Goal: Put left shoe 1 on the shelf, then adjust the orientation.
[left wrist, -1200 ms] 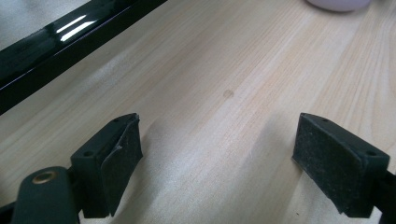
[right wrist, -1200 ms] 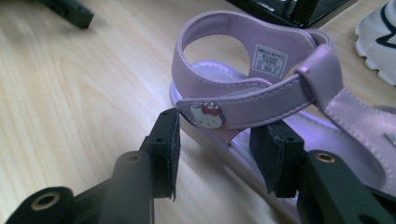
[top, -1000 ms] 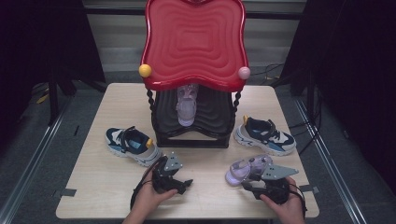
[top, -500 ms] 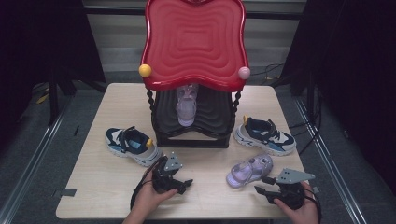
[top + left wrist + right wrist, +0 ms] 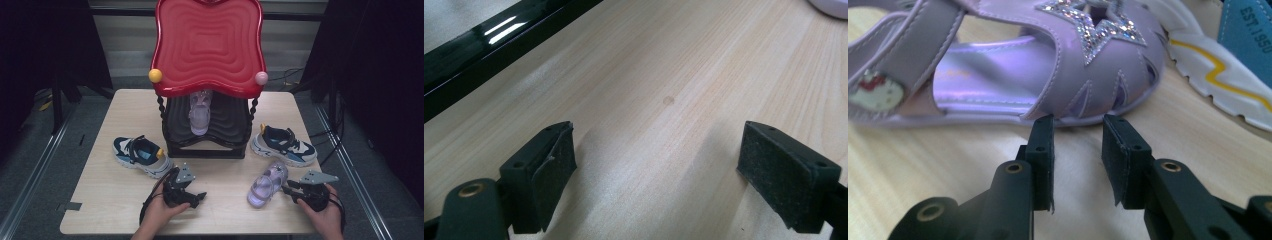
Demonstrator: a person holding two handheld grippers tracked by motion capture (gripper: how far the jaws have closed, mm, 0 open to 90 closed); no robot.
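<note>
At the near edge of the wooden table (image 5: 105, 200) the person's two hands are resting with their tools; the left gripper (image 5: 196, 199) is lying low over bare wood, its jaws standing wide apart with nothing between them, as the left gripper view shows; the right gripper (image 5: 286, 188) is sitting at the near right, aiming toward the table's middle, and its jaws have just been closing, now leaving a narrow gap with nothing in it; in the right gripper view the fingertips (image 5: 1044, 131) are stopping just short of the sole of the purple sandal (image 5: 268, 183), without pressing on it.

That sandal is lying on the table just beside the right gripper, between the two hands but nearer the right one, its glittery star strap (image 5: 1098, 27) facing up; just beyond it a blue and white sneaker (image 5: 283, 145) is standing near the right edge, and its partner sneaker (image 5: 141, 156) is sitting on the left, just beyond the left gripper.

Farther back, at the middle, a black stand (image 5: 205, 150) is bearing a second purple sandal (image 5: 199, 112) on its lower shelf; above it a red wavy tray (image 5: 207, 45) is rising, tilted toward the camera, with a yellow ball (image 5: 155, 75) and a pink ball (image 5: 261, 78) at its near corners.
</note>
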